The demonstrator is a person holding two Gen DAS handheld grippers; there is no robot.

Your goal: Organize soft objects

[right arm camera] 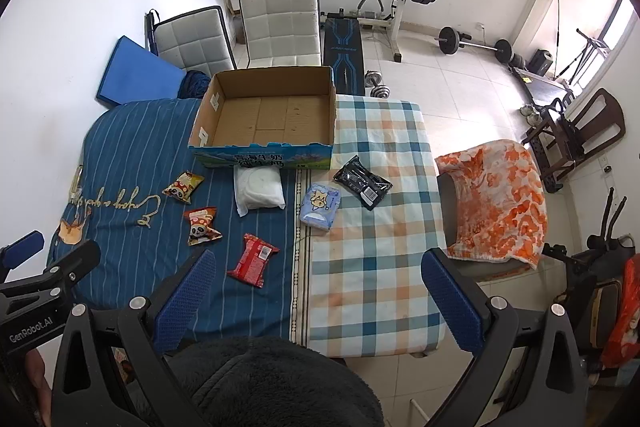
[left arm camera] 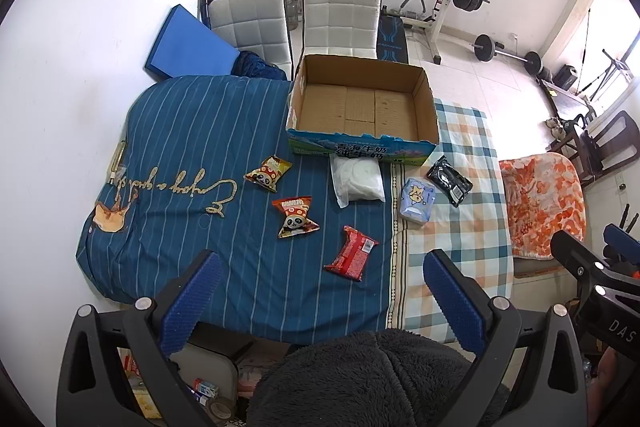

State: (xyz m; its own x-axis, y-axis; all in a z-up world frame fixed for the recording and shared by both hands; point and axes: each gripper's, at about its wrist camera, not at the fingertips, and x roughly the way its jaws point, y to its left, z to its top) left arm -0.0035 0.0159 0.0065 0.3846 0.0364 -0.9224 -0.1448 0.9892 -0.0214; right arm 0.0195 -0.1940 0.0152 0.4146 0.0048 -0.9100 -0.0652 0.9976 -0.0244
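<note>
Six packets: scattered before the empty cardboard box, likely staged for packing.
Left gripper: spread wide, empty.
Right gripper: spread wide, empty.

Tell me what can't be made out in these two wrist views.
- Near edge of the bed: both views, hidden behind the dark fleece garment.
- Clutter on the floor: left view, cut off by the left gripper.
- Small print on the red snack packet: both views, too small to read.
- White soft pack contents: unclear through the wrapper.
</note>
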